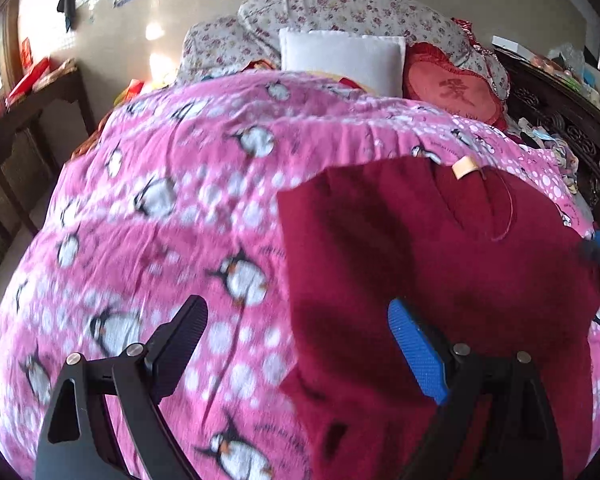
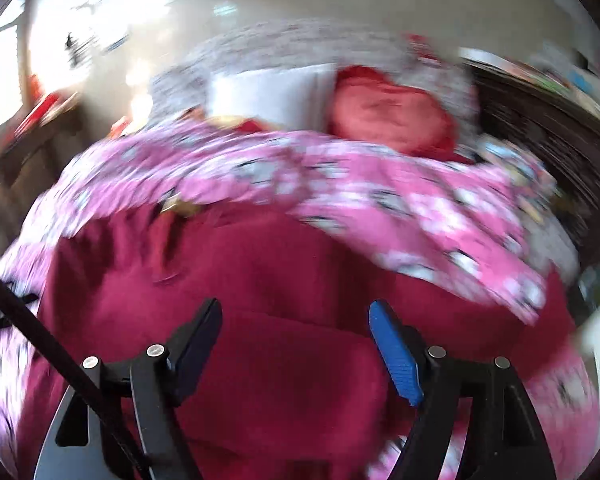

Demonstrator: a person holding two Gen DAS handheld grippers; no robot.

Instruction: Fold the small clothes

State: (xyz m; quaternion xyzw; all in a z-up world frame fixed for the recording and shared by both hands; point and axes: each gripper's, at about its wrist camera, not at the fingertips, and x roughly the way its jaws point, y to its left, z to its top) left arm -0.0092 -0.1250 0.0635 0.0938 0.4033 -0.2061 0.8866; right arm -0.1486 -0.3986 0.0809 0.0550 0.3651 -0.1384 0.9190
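Hovering over the maroon garment (image 1: 440, 260), left gripper (image 1: 296, 320) and right gripper (image 2: 296, 320) jaws gape wide, empty.

Open bedspread (image 1: 160, 220) left of left gripper (image 1: 296, 312); pillows (image 1: 340, 60) ahead, dark headboard (image 1: 572, 128) far right block.

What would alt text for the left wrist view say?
An open left gripper hovers over a dark red garment spread on a pink penguin-print blanket. Behind lie a white pillow and a red heart cushion.
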